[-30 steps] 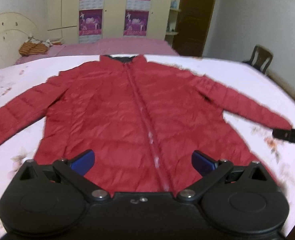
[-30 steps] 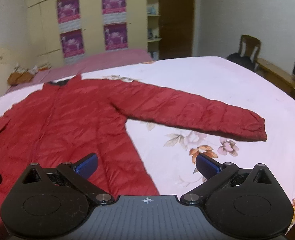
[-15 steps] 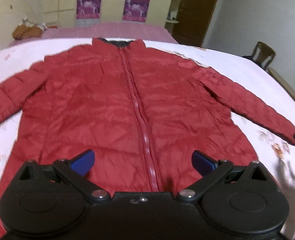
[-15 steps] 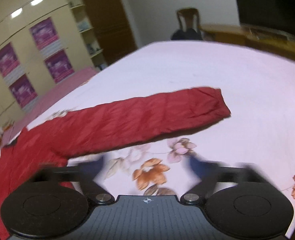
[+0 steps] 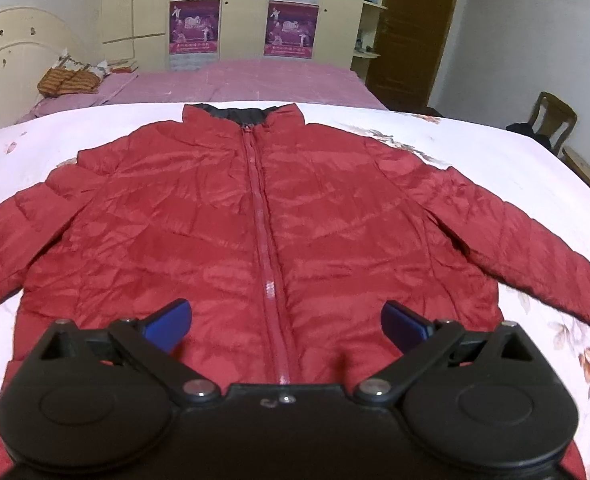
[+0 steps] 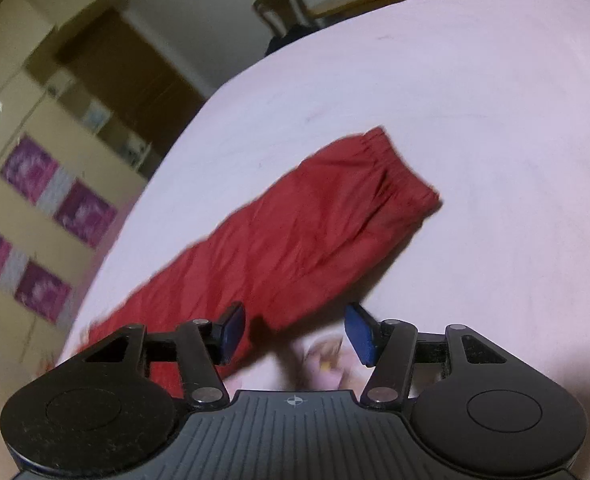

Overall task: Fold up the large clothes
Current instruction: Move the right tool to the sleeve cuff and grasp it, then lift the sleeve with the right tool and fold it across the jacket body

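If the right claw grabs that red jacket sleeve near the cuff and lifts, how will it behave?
The red jacket looks quilted and puffy, so probably light. Its sleeve lies limp on the bedsheet, so it will likely droop. The shiny fabric may slip; the gathered cuff likely grips better.

My feeds were dim and warm, lit by indoor lamps. On the left wrist view the red jacket [image 5: 199, 216] came through fairly sharp, its quilted cloth showing soft pale sheen, and the fisheye bowed the bed [image 5: 507, 160] edge and darkened the corners. My right wrist view was tilted and smeared with motion blur: the wardrobe [image 6: 35, 184] posters were mush, the sleeve [image 6: 315, 236] edges fuzzy. One bright lamp reflection glared at upper left there. A soft shadow lay under the sleeve cuff.
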Motion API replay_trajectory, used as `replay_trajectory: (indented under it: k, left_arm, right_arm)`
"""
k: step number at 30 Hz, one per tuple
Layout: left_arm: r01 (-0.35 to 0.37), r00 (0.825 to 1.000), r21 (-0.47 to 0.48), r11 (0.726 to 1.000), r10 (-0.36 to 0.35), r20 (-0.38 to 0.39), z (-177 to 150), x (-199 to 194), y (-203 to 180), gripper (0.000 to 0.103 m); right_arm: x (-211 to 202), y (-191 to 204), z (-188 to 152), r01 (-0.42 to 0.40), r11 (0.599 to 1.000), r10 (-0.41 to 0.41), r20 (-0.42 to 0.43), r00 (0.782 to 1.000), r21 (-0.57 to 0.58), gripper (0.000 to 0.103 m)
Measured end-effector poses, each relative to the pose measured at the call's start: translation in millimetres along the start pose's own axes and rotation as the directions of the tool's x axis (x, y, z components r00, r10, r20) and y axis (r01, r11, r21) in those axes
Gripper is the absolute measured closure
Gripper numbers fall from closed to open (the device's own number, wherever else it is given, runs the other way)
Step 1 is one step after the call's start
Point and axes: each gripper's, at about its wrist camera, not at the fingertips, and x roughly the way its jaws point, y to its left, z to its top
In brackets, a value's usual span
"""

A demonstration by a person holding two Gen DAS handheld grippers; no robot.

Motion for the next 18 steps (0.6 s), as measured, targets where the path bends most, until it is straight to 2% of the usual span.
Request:
replay_trajectory:
  k: [3, 5, 8, 11, 14, 18]
  left_arm:
    - [-0.015, 1.000, 0.002, 1.000, 0.015, -0.004, 5.9, 8.6, -2.0, 0.002]
    - [-0.032, 0.999, 0.003, 0.999, 0.032, -0.005, 9.7, 12.7, -1.8, 0.002]
    - [-0.076, 0.997, 0.004, 0.997, 0.076, -0.007, 16.2, 17.0, 3.7, 0.002]
    - [-0.097, 0.995, -0.017, 0.995, 0.097, -0.014, 23.1, 16.6, 15.6, 0.002]
    - [-0.136, 0.991, -0.028, 0.990, 0.136, -0.008, 27.6, 12.1, 27.6, 0.002]
    - [-0.147, 0.989, -0.033, 0.989, 0.147, -0.001, 33.2, 4.6, 46.7, 0.002]
  right_arm:
    - [0.0, -0.8, 6.7, 0.012, 1.000, -0.012, 0.029, 1.000, 0.009, 0.048]
    - [2.0, 1.0, 7.8, 0.046, 0.999, -0.046, 0.035, 0.998, -0.010, 0.068]
    - [0.6, 2.7, 12.3, 0.073, 0.995, -0.070, 0.047, 0.996, -0.064, 0.079]
    - [-6.0, 20.4, 14.5, 0.094, 0.978, -0.080, 0.085, 0.993, -0.185, 0.093]
    - [-11.2, 49.2, 11.9, 0.071, 0.950, -0.034, 0.127, 0.991, -0.304, 0.095]
    - [-19.5, 104.2, -5.3, -0.026, 0.881, 0.098, 0.130, 0.987, -0.472, 0.096]
